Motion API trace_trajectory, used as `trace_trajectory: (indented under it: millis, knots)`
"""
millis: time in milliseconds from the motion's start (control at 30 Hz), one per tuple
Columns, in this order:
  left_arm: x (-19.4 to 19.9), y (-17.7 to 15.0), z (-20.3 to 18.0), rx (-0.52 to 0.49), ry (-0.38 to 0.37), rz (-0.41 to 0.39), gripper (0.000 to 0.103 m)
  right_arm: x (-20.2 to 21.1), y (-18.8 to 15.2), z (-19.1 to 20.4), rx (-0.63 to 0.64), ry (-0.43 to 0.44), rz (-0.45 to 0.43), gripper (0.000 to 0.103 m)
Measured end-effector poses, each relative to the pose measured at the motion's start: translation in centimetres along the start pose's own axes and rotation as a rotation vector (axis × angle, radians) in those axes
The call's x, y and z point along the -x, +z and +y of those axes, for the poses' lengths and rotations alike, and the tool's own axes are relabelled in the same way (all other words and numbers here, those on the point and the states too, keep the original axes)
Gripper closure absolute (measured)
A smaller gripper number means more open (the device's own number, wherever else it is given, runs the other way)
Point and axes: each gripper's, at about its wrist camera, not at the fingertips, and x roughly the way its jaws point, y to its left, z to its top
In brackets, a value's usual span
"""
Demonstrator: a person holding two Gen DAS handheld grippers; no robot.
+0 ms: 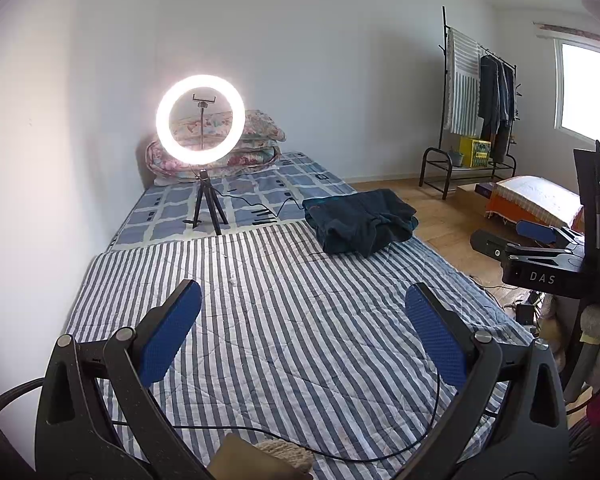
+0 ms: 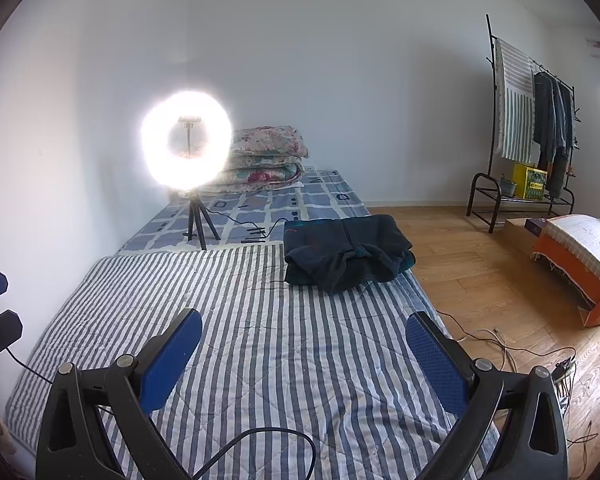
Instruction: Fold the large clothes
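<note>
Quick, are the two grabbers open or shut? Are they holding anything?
Left hand-held gripper: open, holding nothing.
Right hand-held gripper: open, holding nothing.

Spread tongs (image 2: 304, 344) above striped quilt (image 2: 300, 320)

Landmark: the ring light (image 1: 200, 117) is taken as reference, lit, mounted on a small black tripod (image 1: 207, 205).
Checked sheet (image 1: 256, 188): spread under the tripod.
Folded floral quilts (image 1: 256, 136): stacked just behind the ring light, against the wall.
Striped quilt (image 1: 292, 320): laid in front of the tripod.
Clothes rack (image 1: 476, 120): set well to the right, by the far wall; dark garments and a striped cloth are hung on it.
Yellow box (image 1: 475, 152): kept on the rack's low shelf.
Window (image 1: 588, 96): seen beyond the rack.
</note>
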Motion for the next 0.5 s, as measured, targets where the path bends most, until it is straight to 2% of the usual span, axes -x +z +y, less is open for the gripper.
trace_trajectory:
  millis: [500]
  knots:
    - [0.26, 0.21, 0.17, -0.009, -0.001, 0.000, 0.000, -0.07, -0.20, -0.14, -0.004, -0.001, 0.003, 0.000]
